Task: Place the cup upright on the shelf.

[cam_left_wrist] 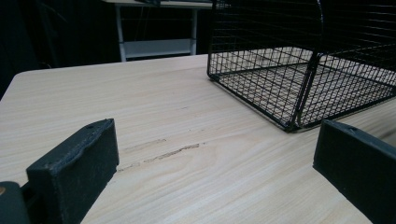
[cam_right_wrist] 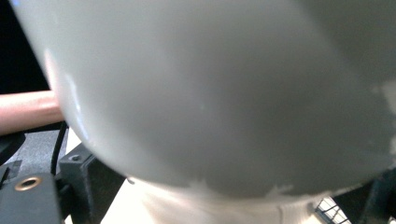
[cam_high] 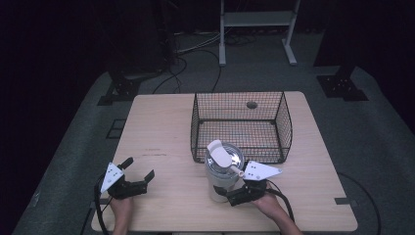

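Spread tongs (cam_left_wrist: 215, 172) above bare table (cam_left_wrist: 140, 107), wire basket (cam_left_wrist: 299, 70) beyond.

We saw a light wooden table (cam_high: 161, 122) with rounded corners, standing on a grey floor (cam_high: 377, 147). Toward its far side, right of centre, a black wire basket (cam_high: 241, 126) sat directly on the wood, and a small round hole (cam_high: 252, 105) in the tabletop showed through the mesh near the far edge. Just in front of the basket's near wall, a pale grey jug (cam_high: 222, 171) with a shiny lid stood upright on the table. Left of the basket, a faint dark scuff (cam_left_wrist: 170, 153) marked the grain. The left half of the tabletop carried nothing else.
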The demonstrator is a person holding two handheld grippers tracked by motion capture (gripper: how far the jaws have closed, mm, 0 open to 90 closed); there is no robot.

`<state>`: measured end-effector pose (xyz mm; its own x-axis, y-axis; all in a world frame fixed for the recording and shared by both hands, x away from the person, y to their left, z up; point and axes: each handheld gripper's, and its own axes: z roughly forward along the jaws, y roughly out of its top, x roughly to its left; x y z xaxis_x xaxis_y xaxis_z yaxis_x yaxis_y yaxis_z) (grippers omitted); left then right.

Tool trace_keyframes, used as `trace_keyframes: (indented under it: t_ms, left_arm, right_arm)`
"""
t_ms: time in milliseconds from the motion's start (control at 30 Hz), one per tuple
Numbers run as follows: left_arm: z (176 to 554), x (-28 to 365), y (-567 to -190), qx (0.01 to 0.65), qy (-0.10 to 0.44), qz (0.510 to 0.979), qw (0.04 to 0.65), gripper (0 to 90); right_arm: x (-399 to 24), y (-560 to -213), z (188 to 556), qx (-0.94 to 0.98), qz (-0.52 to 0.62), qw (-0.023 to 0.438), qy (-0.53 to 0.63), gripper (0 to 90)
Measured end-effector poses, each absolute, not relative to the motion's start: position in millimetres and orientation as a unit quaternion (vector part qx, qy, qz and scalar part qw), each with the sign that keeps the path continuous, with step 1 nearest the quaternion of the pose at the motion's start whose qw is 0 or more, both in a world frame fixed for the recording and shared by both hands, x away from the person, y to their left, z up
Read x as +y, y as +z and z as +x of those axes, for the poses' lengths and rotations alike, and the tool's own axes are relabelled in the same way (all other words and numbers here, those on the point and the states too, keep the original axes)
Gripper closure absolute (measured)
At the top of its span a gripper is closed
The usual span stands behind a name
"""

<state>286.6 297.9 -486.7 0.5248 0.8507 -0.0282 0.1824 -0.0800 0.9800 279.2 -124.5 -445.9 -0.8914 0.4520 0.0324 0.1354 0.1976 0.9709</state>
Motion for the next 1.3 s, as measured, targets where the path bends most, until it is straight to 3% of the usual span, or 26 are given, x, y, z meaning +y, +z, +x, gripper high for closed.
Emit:
trace_keyframes:
  t_ms: [833,1300]
  left_arm:
    - [286.4,298.4,-486.6,0.386,0.298,0.670,0.560,0.0]
    - [286.5,298.6,-486.8,0.386,0.298,0.668,0.562,0.0]
  right_arm:
    - [-137.3,-379.1,308.6,0.750,0.202,0.135,0.615,9.0]
    - [-134.0,-331.6,344.7,0.744,0.196,0.153,0.620,9.0]
